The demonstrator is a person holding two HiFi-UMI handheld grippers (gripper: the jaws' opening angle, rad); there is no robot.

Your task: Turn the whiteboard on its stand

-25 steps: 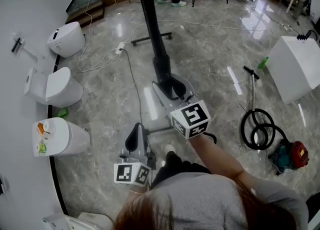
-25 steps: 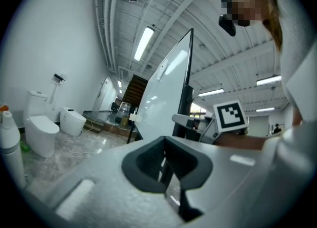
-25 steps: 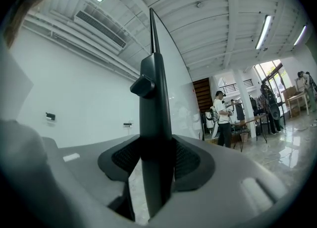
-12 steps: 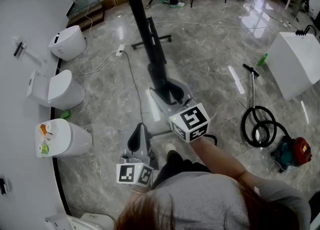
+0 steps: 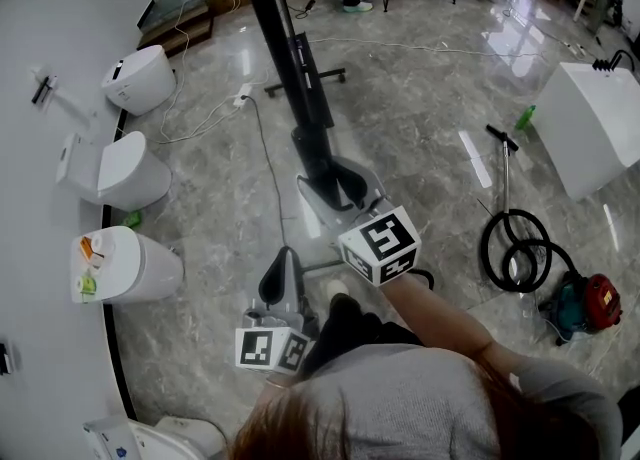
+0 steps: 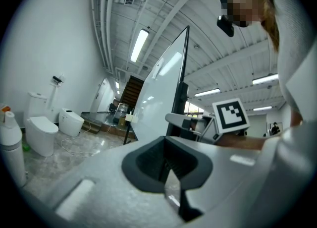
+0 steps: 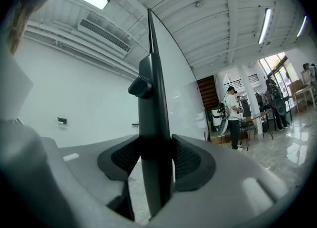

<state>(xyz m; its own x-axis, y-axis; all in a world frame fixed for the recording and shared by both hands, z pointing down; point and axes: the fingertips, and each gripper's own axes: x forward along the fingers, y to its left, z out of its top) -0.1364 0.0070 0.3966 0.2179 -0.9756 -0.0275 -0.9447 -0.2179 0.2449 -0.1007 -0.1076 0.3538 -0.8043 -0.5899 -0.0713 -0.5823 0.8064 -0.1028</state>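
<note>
Reaching level, right gripper (image 7: 156, 160) jaws clamp whiteboard (image 7: 174, 103) frame; left gripper (image 6: 171, 165) jaws together.

Bright, even light from long white ceiling strip lamps (image 6: 140, 45). Glare streaks on glossy grey marble floor (image 5: 470, 160). Gripper views fisheye-bent, corners black.

Worn: grey short-sleeved top (image 5: 400, 398); reddish-brown hair (image 5: 290, 438) at the bottom edge. Pale grey plastic left gripper (image 5: 284, 260) and right gripper (image 5: 345, 186); fingers (image 7: 237, 180) lined with dark ribbed pads (image 7: 188, 161), probably rubber. White marker cube (image 5: 381, 245), black squares, on each.
</note>
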